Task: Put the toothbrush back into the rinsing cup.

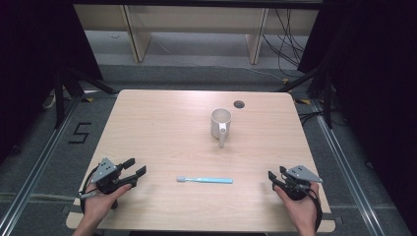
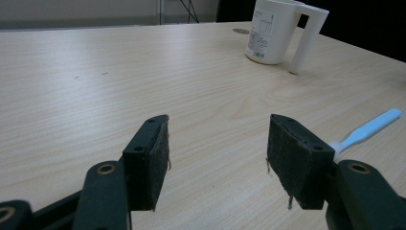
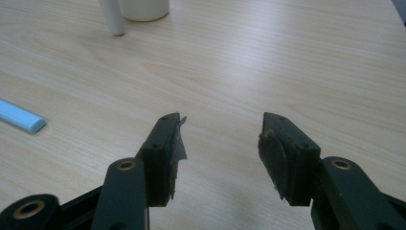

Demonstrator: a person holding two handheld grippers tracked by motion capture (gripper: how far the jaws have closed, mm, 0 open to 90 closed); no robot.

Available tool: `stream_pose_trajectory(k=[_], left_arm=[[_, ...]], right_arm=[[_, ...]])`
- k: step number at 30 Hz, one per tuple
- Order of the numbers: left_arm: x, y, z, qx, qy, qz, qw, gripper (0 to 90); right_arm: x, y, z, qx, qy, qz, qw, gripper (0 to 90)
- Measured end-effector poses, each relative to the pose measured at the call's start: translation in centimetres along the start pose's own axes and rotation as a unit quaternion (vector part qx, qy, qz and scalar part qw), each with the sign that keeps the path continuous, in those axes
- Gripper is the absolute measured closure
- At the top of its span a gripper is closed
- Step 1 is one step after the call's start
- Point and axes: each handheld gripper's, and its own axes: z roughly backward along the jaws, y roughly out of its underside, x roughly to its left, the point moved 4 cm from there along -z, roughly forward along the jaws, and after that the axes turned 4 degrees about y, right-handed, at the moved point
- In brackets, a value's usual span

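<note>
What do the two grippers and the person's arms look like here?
Both the left gripper and the right gripper are black, each with two jaws faced with dark, frayed pads, brass-coloured pivot bushings and a grey three-cornered plate on top. A black cable loops by each wrist. The forearms are bare, no sleeves in view.

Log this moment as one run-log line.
left gripper: open, empty | right gripper: open, empty | toothbrush: flat between them, untouched | mug: upright, farther back | table
</note>
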Motion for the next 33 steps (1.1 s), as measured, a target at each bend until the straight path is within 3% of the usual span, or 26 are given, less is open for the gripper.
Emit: stream_pose_trajectory(k=[1,2,3,4,7,9,10,11,12,13,14,15,16,18,19,20,21,22,23,24,25,26,29,30,31,33], left_arm=[[0.1,-0.2,-0.1,-0.001,0.004,-0.007,1.0,39.6],[0.1,-0.3,-0.2,-0.001,0.003,-0.006,1.0,39.6],[0.1,-0.3,-0.2,-0.001,0.003,-0.005,1.0,39.6],[0.2,-0.5,-0.3,0.004,0.002,-0.024,0.9997,39.7],[-0.1,-0.3,-0.5,0.001,0.006,-0.007,1.0,39.6],[-0.3,-0.2,-0.4,0.009,0.009,-0.011,0.9999,39.5],[-0.5,-0.1,-0.4,0.013,0.011,-0.01,0.9998,39.1],[-0.5,-0.1,-0.4,0.013,0.011,-0.01,0.9998,38.9],[-0.6,0.0,-0.3,0.016,0.011,-0.008,0.9998,38.8],[-0.6,0.0,-0.3,0.016,0.011,-0.008,0.9998,38.6],[-0.8,0.1,-0.2,0.022,0.011,-0.007,0.9997,38.3],[-0.9,0.1,-0.2,0.018,0.014,-0.001,0.9997,38.1],[-0.9,0.0,0.0,0.022,0.012,-0.009,0.9996,37.9],[-0.9,0.0,0.0,0.023,0.012,-0.011,0.9996,37.8],[-1.0,0.0,0.0,0.02,0.014,-0.002,0.9997,37.5],[-0.9,-0.1,0.2,0.025,0.009,-0.008,0.9996,37.5],[-0.9,-0.1,0.2,0.026,0.01,-0.008,0.9996,37.5],[-0.9,0.0,0.2,0.025,0.011,-0.005,0.9996,37.5],[-0.9,0.0,0.2,0.025,0.011,-0.005,0.9996,37.5],[-0.8,0.0,0.1,0.024,0.014,-0.002,0.9996,37.5],[-0.8,0.0,0.0,0.023,0.014,0.002,0.9996,37.5],[-0.7,0.0,0.0,0.027,0.011,-0.004,0.9996,37.5],[-0.7,0.0,0.0,0.027,0.013,0.002,0.9995,37.4],[-0.7,0.0,0.1,0.032,0.013,0.003,0.9994,37.4],[-0.7,0.0,0.1,0.032,0.013,0.003,0.9994,37.4],[-0.8,-0.1,0.0,0.028,0.017,0.007,0.9994,37.3]], right_arm=[[0.0,0.0,0.0,0.0,0.0,0.0,1.0,49.9],[-0.2,-0.1,0.0,-0.001,-0.001,0.019,0.9998,49.9],[0.1,-0.1,0.0,0.004,-0.005,-0.001,1.0,49.9],[-0.2,-0.3,-0.1,-0.005,-0.003,0.021,0.9998,49.9],[-0.3,-0.4,-0.2,-0.007,-0.006,0.021,0.9997,49.9],[0.1,-0.4,0.1,0.003,-0.008,-0.002,1.0,49.9],[-0.1,-0.6,0.1,-0.001,-0.011,0.017,0.9998,49.9],[-0.1,-0.6,0.1,-0.001,-0.011,0.017,0.9998,49.9],[-0.1,-0.6,0.3,0.013,-0.005,0.013,0.9998,49.9],[-0.4,-0.8,0.3,0.01,-0.002,0.029,0.9995,50.0],[-0.3,-0.9,0.4,0.014,-0.002,0.028,0.9995,50.0],[-0.3,-1.0,0.5,0.022,-0.009,0.028,0.9993,49.9],[-0.4,-1.1,0.6,0.032,-0.012,0.039,0.9987,49.9],[-0.3,-1.2,0.6,0.046,-0.024,0.036,0.998,50.2],[-0.5,-1.4,0.9,0.07,-0.012,0.051,0.9962,49.9],[-0.4,-1.6,1.1,0.085,-0.013,0.046,0.9953,50.2],[-0.8,-1.9,1.1,0.081,-0.01,0.071,0.9941,50.6],[-0.5,-2.0,1.3,0.095,-0.012,0.053,0.994,50.5],[-0.5,-2.0,1.3,0.095,-0.012,0.053,0.994,50.5],[-0.8,-2.2,1.3,0.099,-0.017,0.076,0.992,50.6],[-0.6,-2.3,1.4,0.111,-0.017,0.06,0.9918,50.7],[-0.7,-2.4,1.4,0.138,-0.017,0.062,0.9884,50.8],[-0.7,-2.6,1.3,0.154,-0.02,0.07,0.9853,52.2],[-0.7,-2.8,1.2,0.174,-0.03,0.08,0.981,52.6],[-0.7,-2.8,1.2,0.174,-0.03,0.08,0.981,52.6],[-0.6,-3.1,1.1,0.197,-0.036,0.091,0.9755,52.5]])
